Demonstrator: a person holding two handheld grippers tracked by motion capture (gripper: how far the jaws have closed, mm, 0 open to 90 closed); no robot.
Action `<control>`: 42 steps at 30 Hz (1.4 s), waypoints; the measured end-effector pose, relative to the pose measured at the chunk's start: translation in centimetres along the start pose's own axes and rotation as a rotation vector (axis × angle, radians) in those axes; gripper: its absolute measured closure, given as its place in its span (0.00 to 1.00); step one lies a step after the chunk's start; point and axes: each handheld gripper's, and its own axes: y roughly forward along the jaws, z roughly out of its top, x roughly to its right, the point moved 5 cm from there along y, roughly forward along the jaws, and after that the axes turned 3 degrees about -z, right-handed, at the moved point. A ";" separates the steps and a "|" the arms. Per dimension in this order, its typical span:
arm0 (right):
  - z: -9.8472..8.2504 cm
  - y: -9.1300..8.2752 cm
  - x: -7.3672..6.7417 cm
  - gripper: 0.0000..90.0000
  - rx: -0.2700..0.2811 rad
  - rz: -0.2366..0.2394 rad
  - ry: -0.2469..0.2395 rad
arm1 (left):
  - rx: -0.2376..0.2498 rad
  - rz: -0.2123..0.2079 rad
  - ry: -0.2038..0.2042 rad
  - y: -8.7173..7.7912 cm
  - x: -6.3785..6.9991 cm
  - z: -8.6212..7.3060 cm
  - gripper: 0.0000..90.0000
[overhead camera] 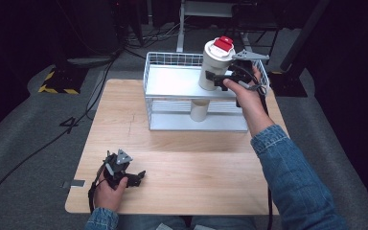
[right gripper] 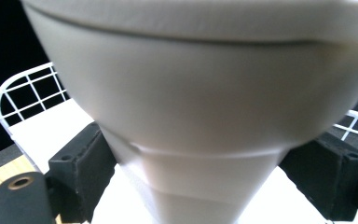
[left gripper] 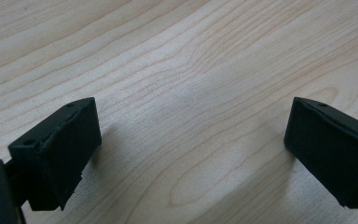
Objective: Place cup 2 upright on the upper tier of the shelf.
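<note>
The right tongs (overhead camera: pixel 216 78) are clamped on a white cup (overhead camera: pixel 214 67) with a white lid and a red tab (overhead camera: pixel 223 43) on top — the two black pads press the cup's tapering body from either side, just under the wider upper part, as the right gripper view shows (right gripper: pixel 200 116). The jaws stand partly apart, as wide as the cup between them. The cup hangs upright over the upper shelf of a white wire rack (overhead camera: pixel 172 81), at about one o'clock on the counter (overhead camera: pixel 172 153); whether its base touches the shelf cannot be told. A second white cylinder (overhead camera: pixel 199 111) stands on the rack's lower shelf, right beneath it.

The left tongs (overhead camera: pixel 135 178) lie low at about seven o'clock, near the counter's front edge, held in the left hand (overhead camera: pixel 109 191). Their jaws stand wide apart — in the left gripper view (left gripper: pixel 191 144) there is just bare wood grain between the two black pads.

No writing or brand can be read on the cup, the lid or the rack
</note>
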 end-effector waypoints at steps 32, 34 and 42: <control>0.0 -3.4 -0.8 0.05 -0.027 0.043 -0.042 | 0.002 0.000 -0.001 0.0 0.0 0.0 0.05; -0.1 -4.3 -1.0 0.05 -0.025 0.045 -0.048 | 0.000 0.000 0.000 0.0 0.0 0.0 0.05; -0.7 -8.0 -1.8 0.06 -0.012 0.077 -0.078 | 0.000 0.000 0.000 0.0 0.0 0.0 0.05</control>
